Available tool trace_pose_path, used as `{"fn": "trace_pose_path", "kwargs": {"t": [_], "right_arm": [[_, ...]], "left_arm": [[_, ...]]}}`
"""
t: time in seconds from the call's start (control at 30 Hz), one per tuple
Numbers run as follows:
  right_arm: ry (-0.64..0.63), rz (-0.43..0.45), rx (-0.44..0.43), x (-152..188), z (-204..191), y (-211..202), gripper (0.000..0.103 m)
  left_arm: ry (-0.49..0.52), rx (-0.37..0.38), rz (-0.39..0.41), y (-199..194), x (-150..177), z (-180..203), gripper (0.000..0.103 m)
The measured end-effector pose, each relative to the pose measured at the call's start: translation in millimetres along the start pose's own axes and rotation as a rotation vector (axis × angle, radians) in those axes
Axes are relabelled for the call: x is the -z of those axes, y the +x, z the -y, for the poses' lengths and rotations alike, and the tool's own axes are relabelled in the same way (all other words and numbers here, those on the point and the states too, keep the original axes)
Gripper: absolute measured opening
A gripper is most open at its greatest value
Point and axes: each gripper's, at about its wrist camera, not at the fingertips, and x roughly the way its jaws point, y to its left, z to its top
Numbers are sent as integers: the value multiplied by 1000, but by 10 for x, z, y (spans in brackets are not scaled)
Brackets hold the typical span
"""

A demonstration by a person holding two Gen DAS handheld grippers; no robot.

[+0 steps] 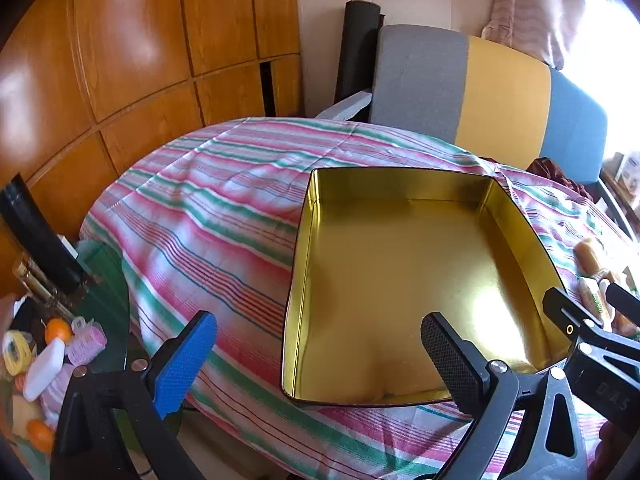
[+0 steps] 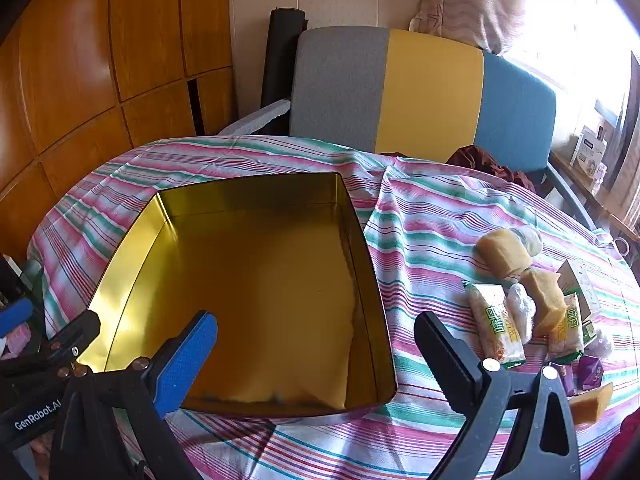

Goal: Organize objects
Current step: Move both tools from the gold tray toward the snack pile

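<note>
Currently we hold both tools above the near edge of a table covered by a striped cloth [image 2: 432, 216], each one angled downward toward the work area.

Left gripper [image 1: 320, 364]: its fingers stand wide apart with nothing between them. The blue pad [image 1: 184, 364] hangs over the cloth to the left of the tin, and the black pad [image 1: 452, 360] sits in front of the tin's near right corner as seen from the left wrist camera. We cannot tell whether that pad touches the tin wall.

Right gripper [image 2: 316, 360]: its fingers are likewise fully spread and hold nothing. In the right wrist view the blue pad [image 2: 184, 360] overlaps the tin's near edge, and the black finger [image 2: 448, 360] stands over the cloth between the tin and the snacks.

Gold tin [image 2: 260, 292]: an open, rectangular metal box with a shiny yellow interior. It rests on the cloth near the table's front and holds no items.

Snack pile [image 2: 532, 304]: wrapped goods lie on the cloth to the right of the tin, well apart from it. We see tan rolls, green-printed packets, a white wrapped piece, a small carton and purple packets. The printing is too small to read.

Surroundings: a chair [image 2: 424, 92] with grey, yellow and blue panels stands behind the table, with wooden cabinets [image 1: 132, 52] to the left. A lower glass table [image 1: 108, 280] at the left wrist view's left edge carries oranges, a white bottle and other small items.
</note>
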Motion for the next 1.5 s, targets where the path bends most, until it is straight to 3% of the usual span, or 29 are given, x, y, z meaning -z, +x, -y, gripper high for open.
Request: {"fn": "trace_pose_path", "kwargs": {"t": [0.53, 1.13, 1.27, 1.5], "right_arm": [[20, 52, 4, 60, 225, -257, 101], [96, 104, 83, -89, 956, -520, 101], [149, 110, 96, -170, 1276, -614, 101], [294, 123, 189, -241, 2091, -795, 101]], "left_arm": [[89, 32, 83, -252, -96, 164, 103], [194, 90, 102, -333, -115, 533, 103], [219, 134, 84, -294, -110, 644, 103], [227, 306, 33, -244, -135, 872, 103]]}}
